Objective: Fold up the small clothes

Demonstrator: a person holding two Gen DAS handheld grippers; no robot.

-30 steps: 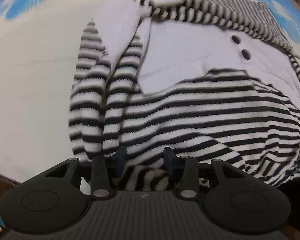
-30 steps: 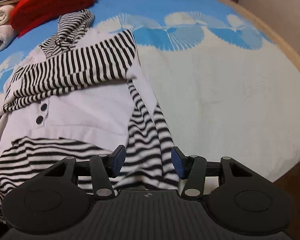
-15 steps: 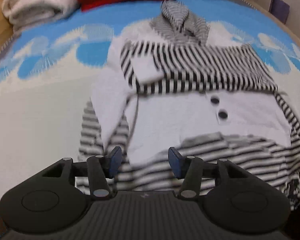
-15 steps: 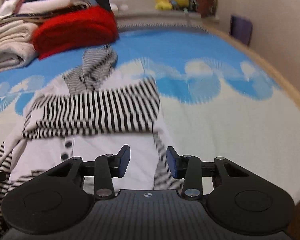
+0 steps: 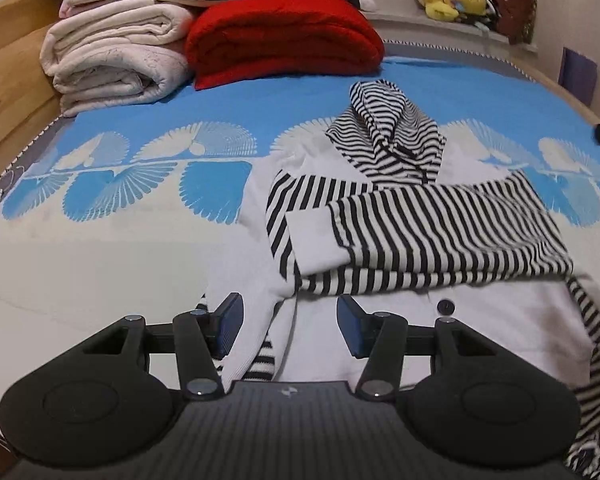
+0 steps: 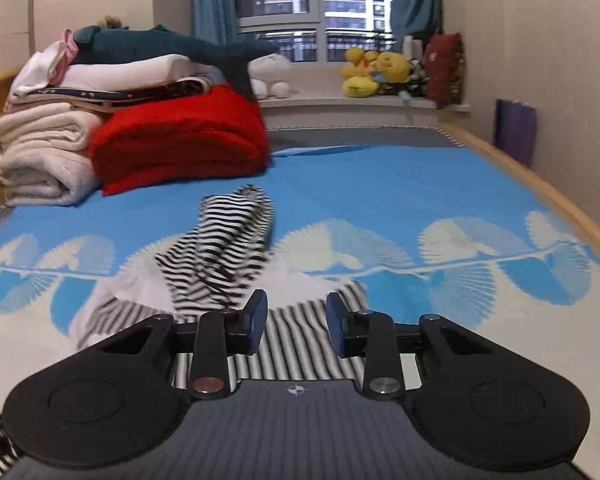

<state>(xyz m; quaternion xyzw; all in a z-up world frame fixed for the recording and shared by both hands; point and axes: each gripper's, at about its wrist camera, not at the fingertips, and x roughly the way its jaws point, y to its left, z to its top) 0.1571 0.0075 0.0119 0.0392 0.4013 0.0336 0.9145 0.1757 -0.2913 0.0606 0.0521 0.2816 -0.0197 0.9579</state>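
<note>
A small black-and-white striped hoodie (image 5: 432,232) with a white front lies on the bed, hood pointing away, both striped sleeves folded across its chest. It also shows in the right wrist view (image 6: 224,256). My left gripper (image 5: 289,326) is open and empty, held above the hoodie's near left side. My right gripper (image 6: 296,322) is open and empty, held above the striped sleeve on the right side. The hoodie's lower hem is hidden under the grippers.
A red folded blanket (image 5: 284,36) and rolled cream blankets (image 5: 116,56) are stacked at the bed's far end. Plush toys (image 6: 376,72) sit on the window sill. A wooden bed rail (image 6: 540,196) runs along the right edge. The blue-and-white sheet (image 5: 100,240) covers the bed.
Both grippers have lifted and tilted up, away from the hoodie's lower hem. The views now reach to the far end of the bed. Both stay open and empty.
</note>
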